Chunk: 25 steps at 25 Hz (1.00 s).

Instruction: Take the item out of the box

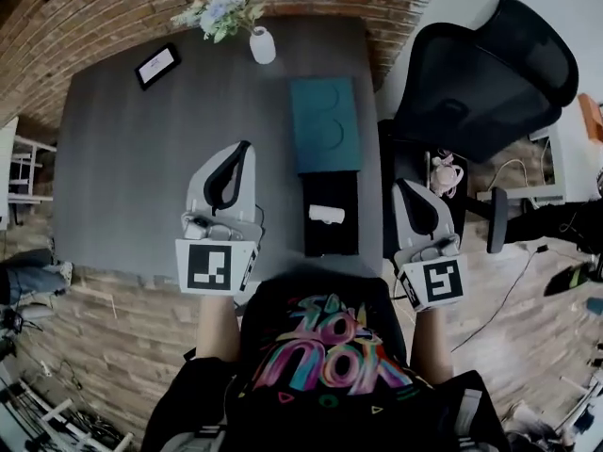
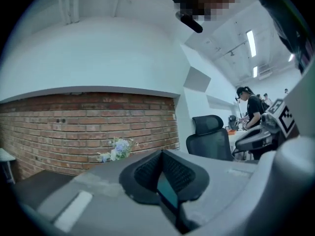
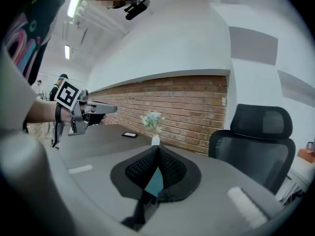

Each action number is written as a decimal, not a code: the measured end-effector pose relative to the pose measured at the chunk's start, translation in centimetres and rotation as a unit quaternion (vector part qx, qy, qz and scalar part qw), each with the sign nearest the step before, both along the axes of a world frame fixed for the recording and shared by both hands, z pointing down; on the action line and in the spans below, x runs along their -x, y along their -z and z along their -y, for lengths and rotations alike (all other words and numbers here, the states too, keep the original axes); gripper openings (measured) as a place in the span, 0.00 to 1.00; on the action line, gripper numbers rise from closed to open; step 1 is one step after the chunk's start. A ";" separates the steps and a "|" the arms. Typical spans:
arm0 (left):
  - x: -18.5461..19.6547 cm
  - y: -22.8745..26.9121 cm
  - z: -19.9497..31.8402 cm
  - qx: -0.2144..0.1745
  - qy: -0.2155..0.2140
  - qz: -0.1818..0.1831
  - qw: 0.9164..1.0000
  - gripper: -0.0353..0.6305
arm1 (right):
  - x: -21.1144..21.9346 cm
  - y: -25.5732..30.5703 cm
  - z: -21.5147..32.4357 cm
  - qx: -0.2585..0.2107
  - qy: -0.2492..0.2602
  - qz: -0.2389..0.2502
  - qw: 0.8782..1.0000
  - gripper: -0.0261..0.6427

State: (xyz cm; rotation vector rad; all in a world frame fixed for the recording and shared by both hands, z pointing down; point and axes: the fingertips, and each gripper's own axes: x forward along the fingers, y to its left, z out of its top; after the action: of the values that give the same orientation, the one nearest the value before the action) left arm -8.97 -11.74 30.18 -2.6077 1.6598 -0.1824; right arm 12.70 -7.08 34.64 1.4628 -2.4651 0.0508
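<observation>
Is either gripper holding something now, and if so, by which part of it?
Nothing is held. The left gripper and the right gripper both have their fingers shut together; the white item lies in the open black box, untouched.

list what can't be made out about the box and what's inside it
- Head view: the small white item in the open black box is too small to identify, and the box's floor is too dark.
- Both gripper views: the box is hidden behind the shut jaws; only a teal sliver shows.
</observation>
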 end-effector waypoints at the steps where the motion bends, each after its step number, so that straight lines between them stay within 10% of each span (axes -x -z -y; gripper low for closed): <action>1: 0.2 0.2 -0.2 0.000 0.013 -0.001 1.000 0.05 | 0.3 0.2 0.4 -0.008 0.014 0.007 1.000 0.04; 25: 0.9 0.7 -0.6 -0.004 0.049 -0.021 0.999 0.05 | 4.3 0.8 2.7 -0.021 0.105 0.021 0.994 0.04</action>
State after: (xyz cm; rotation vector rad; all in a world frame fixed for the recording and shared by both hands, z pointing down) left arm -9.86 -11.19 29.53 -2.5433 1.7999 -0.1240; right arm 8.41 -9.82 33.87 1.2219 -2.6545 -0.0125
